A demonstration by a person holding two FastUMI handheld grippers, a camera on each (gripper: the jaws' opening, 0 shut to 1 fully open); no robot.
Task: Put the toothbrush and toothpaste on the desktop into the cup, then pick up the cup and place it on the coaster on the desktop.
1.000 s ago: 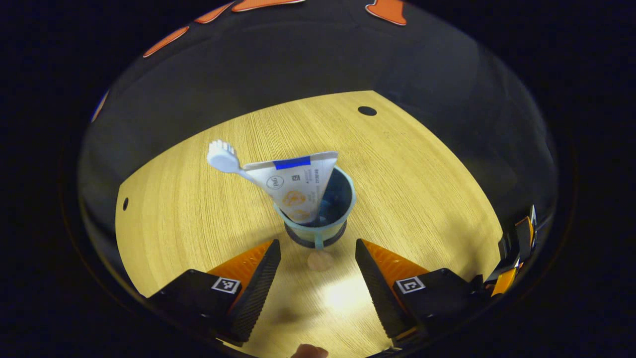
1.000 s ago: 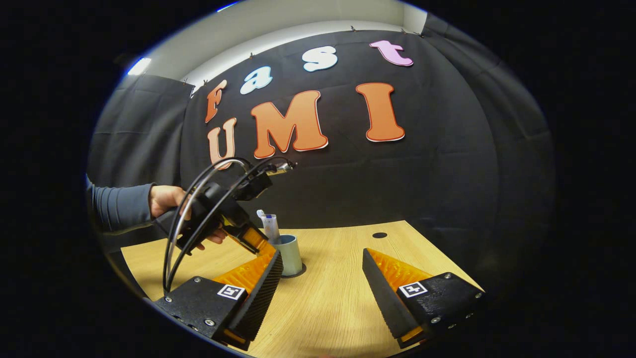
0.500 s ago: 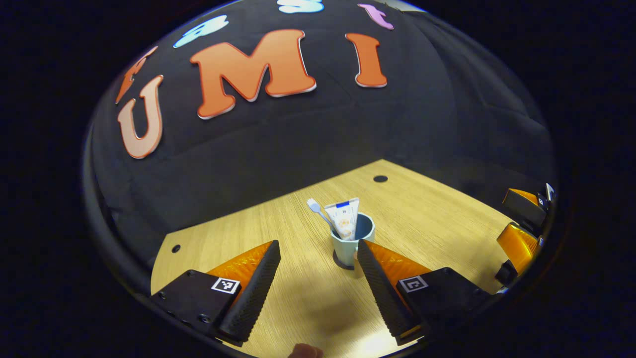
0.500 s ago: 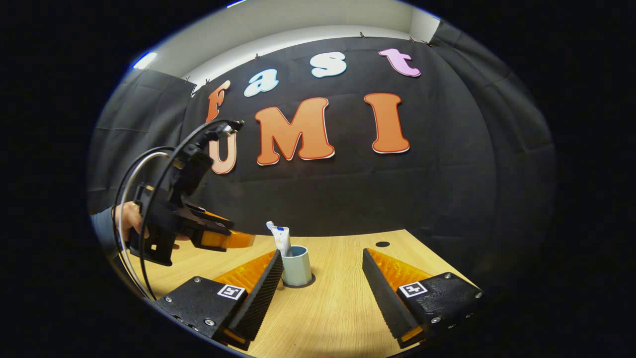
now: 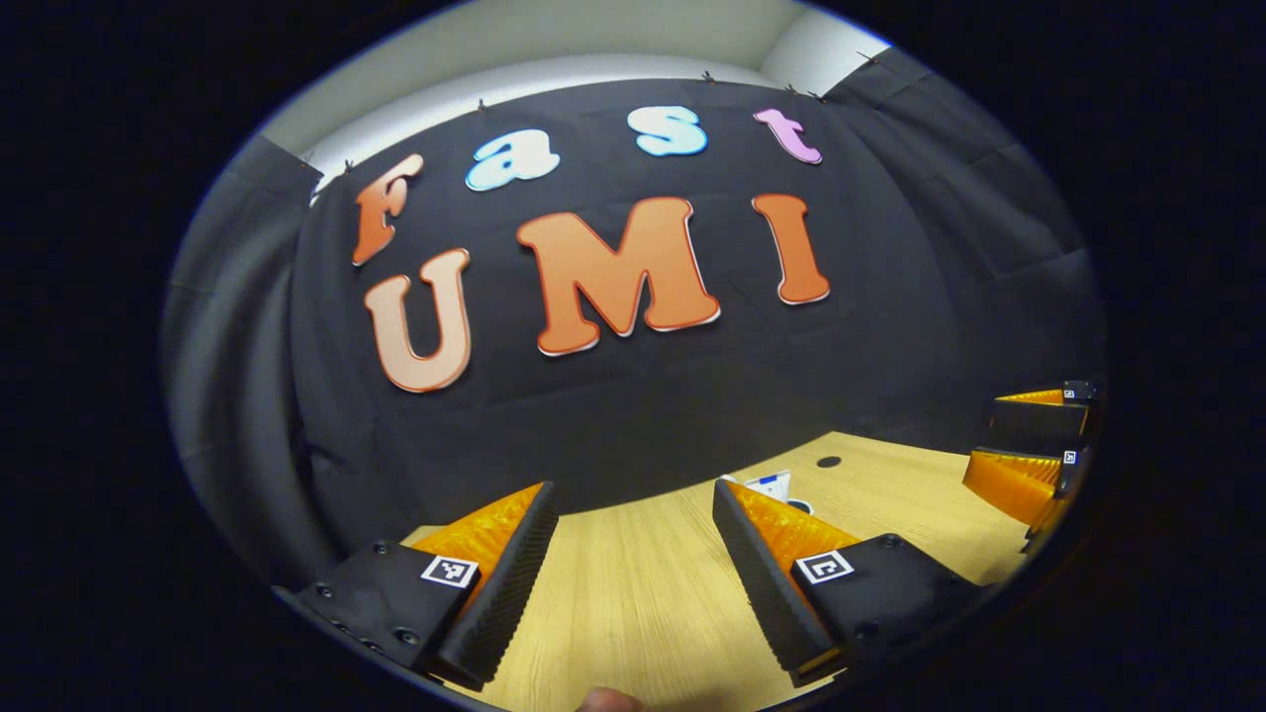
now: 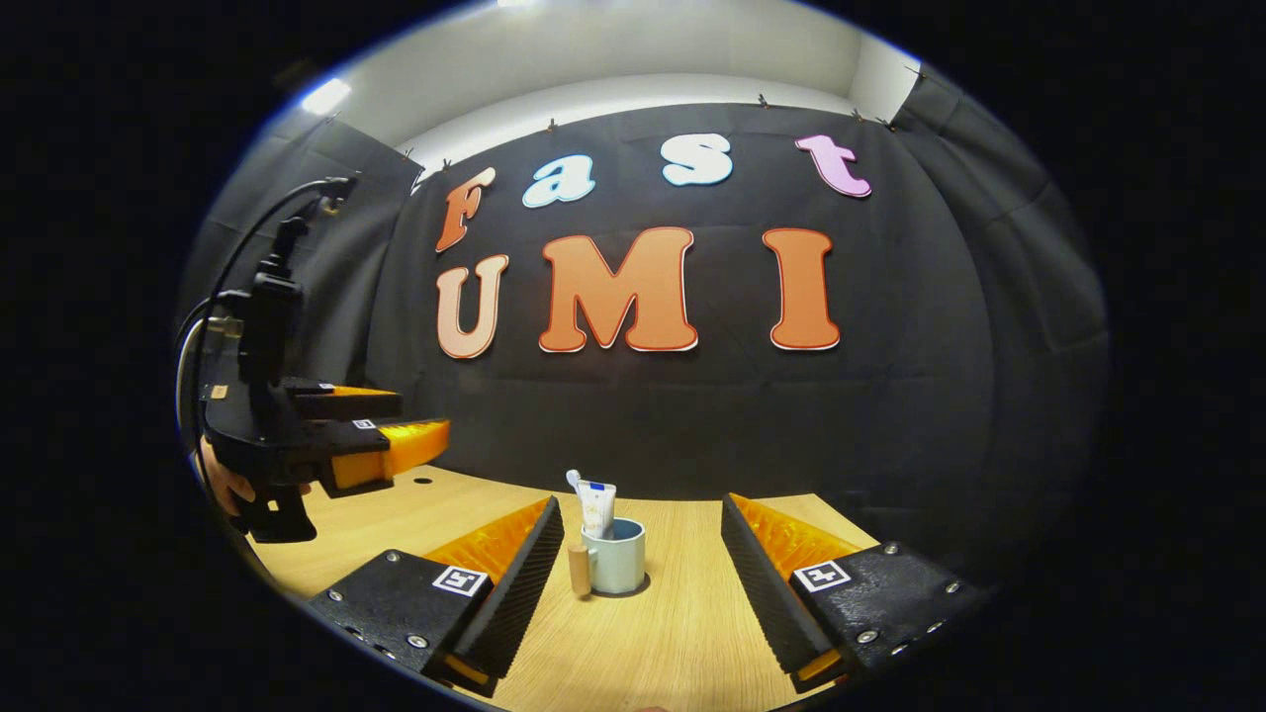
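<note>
Cup (image 6: pixel 617 556) on coaster; left hand-held gripper (image 6: pixel 381 435) withdrawn, both spread, empty.

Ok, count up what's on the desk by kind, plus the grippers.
Cups: 1
Toothpaste tubes: 1
Toothbrushes: 1
Coasters: 1
Grippers, left gripper and right gripper, both open: 2
Total: 6

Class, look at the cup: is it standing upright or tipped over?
Upright. The cup stands on the table, mouth up, with the toothpaste and toothbrush sticking out.
</note>
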